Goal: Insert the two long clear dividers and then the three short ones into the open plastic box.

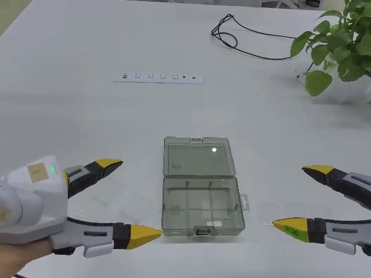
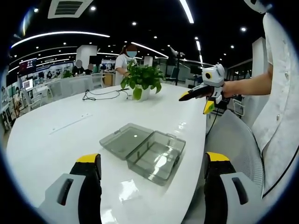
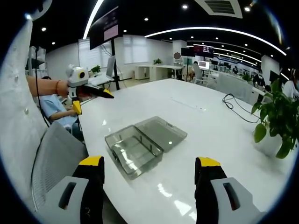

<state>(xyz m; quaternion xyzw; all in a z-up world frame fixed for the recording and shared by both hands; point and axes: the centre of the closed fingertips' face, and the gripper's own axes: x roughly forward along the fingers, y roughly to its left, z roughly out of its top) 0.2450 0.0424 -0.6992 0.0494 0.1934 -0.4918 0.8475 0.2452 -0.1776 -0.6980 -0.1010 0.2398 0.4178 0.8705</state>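
A smoky, see-through plastic box (image 1: 201, 202) lies open and flat on the glossy white surface (image 1: 69, 110), close to its near edge, with the lid folded back on the far side. Just right of it lie thin clear strips (image 1: 278, 209), faint against the white. The yellow-tipped left claw (image 1: 138, 198) and right claw (image 1: 290, 196) both gape wide apart, empty, flanking the box. A power strip (image 1: 158, 77), black cable (image 1: 243, 43) and leafy plant (image 1: 339, 46) sit well beyond.

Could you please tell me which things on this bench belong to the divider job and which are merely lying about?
Job: open plastic box; clear dividers lying beside it.
Lying about: power strip; black cable; potted plant.
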